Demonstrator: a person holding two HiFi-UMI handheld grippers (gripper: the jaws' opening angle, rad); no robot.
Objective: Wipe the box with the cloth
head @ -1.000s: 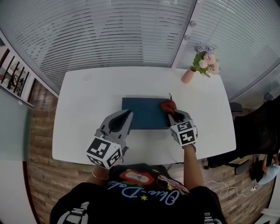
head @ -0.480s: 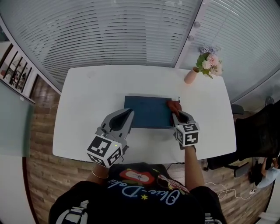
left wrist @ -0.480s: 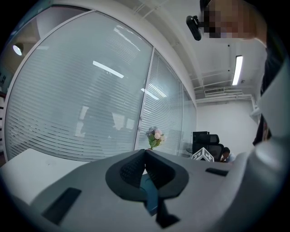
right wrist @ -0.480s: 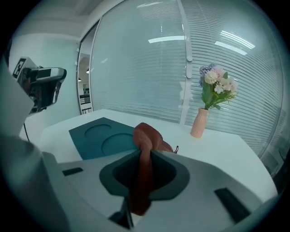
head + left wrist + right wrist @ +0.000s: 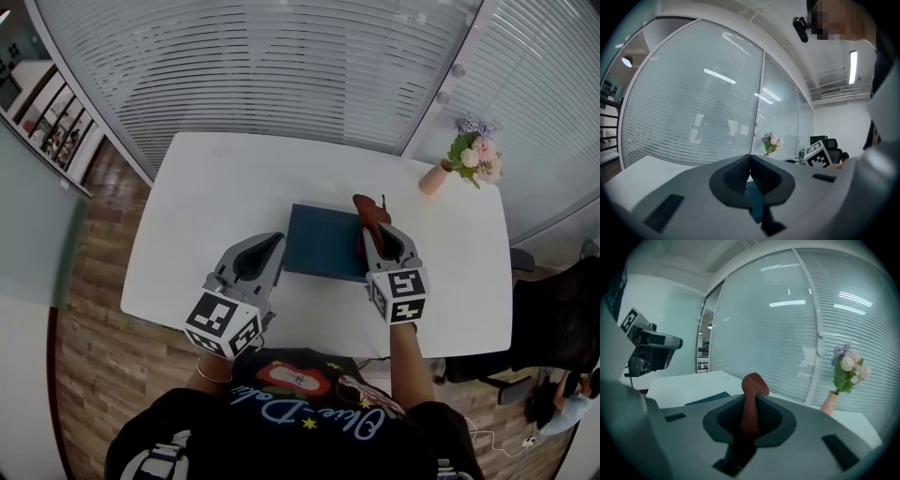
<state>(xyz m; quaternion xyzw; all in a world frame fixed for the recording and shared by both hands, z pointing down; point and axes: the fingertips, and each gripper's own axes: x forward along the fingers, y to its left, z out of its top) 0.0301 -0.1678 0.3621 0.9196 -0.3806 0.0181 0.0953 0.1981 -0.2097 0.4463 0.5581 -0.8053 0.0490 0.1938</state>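
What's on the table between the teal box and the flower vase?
Nothing: the head view shows only bare white table between the box and the flower vase. The red cloth is at the box's right edge.

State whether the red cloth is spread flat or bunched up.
Bunched: the cloth is squeezed into a narrow upright strip between the jaws of the right hand-held gripper.

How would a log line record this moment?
right gripper: shut on cloth | cloth: over box's right edge | left gripper: shut, empty, by box's left edge
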